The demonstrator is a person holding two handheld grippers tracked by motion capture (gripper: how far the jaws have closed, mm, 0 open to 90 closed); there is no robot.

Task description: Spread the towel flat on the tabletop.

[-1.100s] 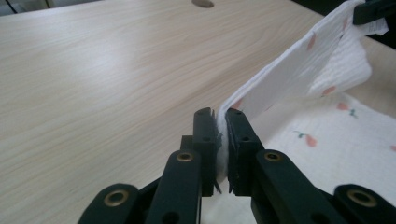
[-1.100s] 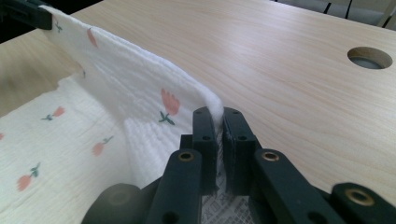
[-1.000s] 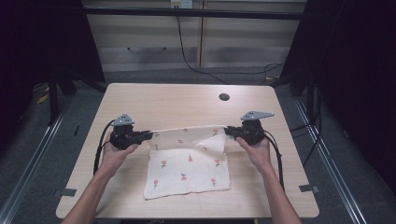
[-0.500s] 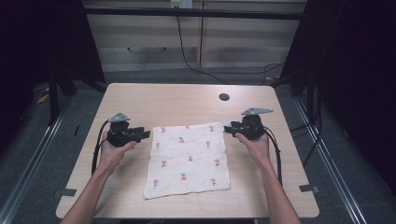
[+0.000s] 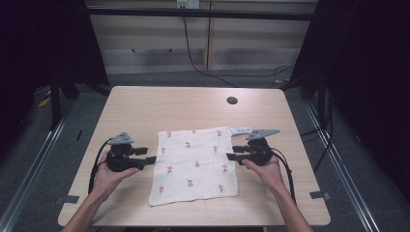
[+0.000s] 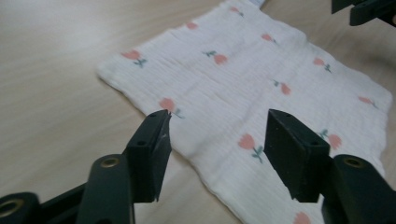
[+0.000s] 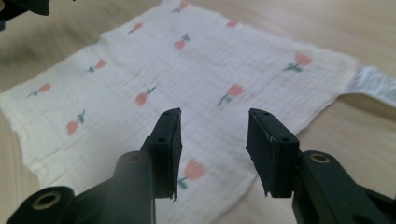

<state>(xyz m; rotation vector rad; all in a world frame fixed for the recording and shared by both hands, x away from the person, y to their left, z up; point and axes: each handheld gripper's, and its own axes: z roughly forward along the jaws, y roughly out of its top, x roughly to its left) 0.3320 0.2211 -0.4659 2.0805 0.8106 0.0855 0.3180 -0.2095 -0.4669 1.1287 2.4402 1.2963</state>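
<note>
High view shows the cloth [image 5: 194,165] flat mid-worktop [image 5: 145,106], with the left gripper [image 5: 147,160] and right gripper [image 5: 231,156] at its 2 side edges, jaws open and empty. To fold cleanly, I'd pinch matching corners, lifting both evenly.

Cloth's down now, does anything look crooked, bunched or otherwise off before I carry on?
Mostly fine: the white flower-print muslin cloth lies flat on the light wooden table, slightly skewed to its edges. Its white care label sticks out past the far right corner. Both the left gripper and right gripper are open, holding nothing.
</note>
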